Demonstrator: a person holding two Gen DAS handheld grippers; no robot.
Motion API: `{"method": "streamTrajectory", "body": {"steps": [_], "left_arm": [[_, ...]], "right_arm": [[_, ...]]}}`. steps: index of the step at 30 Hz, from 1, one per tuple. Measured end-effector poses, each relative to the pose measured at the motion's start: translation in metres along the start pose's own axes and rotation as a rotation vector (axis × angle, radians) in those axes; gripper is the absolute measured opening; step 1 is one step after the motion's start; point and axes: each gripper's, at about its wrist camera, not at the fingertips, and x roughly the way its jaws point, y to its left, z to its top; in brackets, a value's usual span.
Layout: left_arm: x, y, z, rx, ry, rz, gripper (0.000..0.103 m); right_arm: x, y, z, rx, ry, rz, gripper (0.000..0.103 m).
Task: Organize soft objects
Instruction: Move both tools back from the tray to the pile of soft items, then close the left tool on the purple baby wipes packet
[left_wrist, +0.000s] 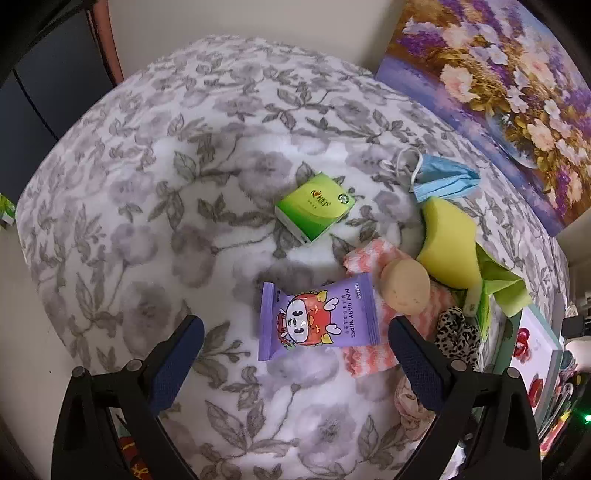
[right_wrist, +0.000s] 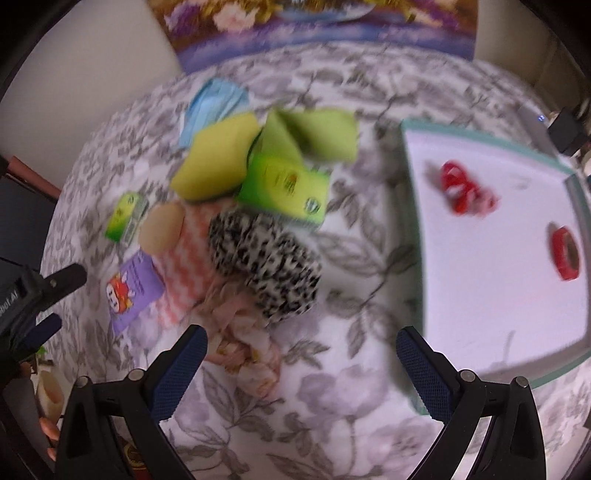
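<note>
Soft things lie in a heap on a floral blanket (left_wrist: 147, 184). In the left wrist view my left gripper (left_wrist: 295, 328) hangs open just above a purple pack of baby wipes (left_wrist: 317, 317), which rests on a pink-and-white cloth (left_wrist: 365, 354). Beside it lie a beige round sponge (left_wrist: 405, 290), a yellow sponge (left_wrist: 447, 243), a blue face mask (left_wrist: 443, 179) and a green tissue pack (left_wrist: 316, 206). The blurred right wrist view has my right gripper (right_wrist: 301, 341) open, nothing between its fingers, near a leopard-print scrunchie (right_wrist: 266, 258) and a pale pink scrunchie (right_wrist: 243, 350).
A white tray with a teal rim (right_wrist: 413, 229) lies to the right, holding a red ribbon (right_wrist: 461, 188) and a red tape roll (right_wrist: 565, 253). A flower painting (left_wrist: 509, 85) leans on the wall behind. A second green tissue pack (right_wrist: 284, 184) and green cloth (right_wrist: 317, 133) sit in the heap.
</note>
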Motion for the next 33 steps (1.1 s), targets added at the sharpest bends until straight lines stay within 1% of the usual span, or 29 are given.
{"method": "streamTrajectory", "body": {"steps": [7,10,13,19,24,30,33], "left_arm": [[0.018,0.006,0.004,-0.041,0.055,-0.014,0.100],[0.024,0.009,0.006,-0.022,0.077,0.002,0.100],[0.029,0.009,0.006,0.049,0.090,0.049,0.100],[0.041,0.007,0.001,0.189,0.100,0.107,0.100],[0.056,0.004,-0.003,0.264,0.135,0.103,0.100],[0.062,-0.010,-0.006,0.361,0.128,0.132,0.100],[0.064,-0.017,-0.004,0.393,0.120,0.128,0.100]], "right_arm": [[0.024,0.018,-0.007,-0.054,0.067,-0.015,0.103],[0.029,0.024,-0.009,-0.076,0.081,-0.019,0.103],[0.032,0.026,-0.009,-0.087,0.090,-0.027,0.103],[0.044,0.035,-0.009,-0.099,0.109,-0.034,0.103],[0.056,0.042,-0.012,-0.111,0.125,-0.035,0.103],[0.070,0.049,-0.012,-0.115,0.140,-0.033,0.103],[0.066,0.045,-0.010,-0.094,0.131,-0.009,0.103]]}}
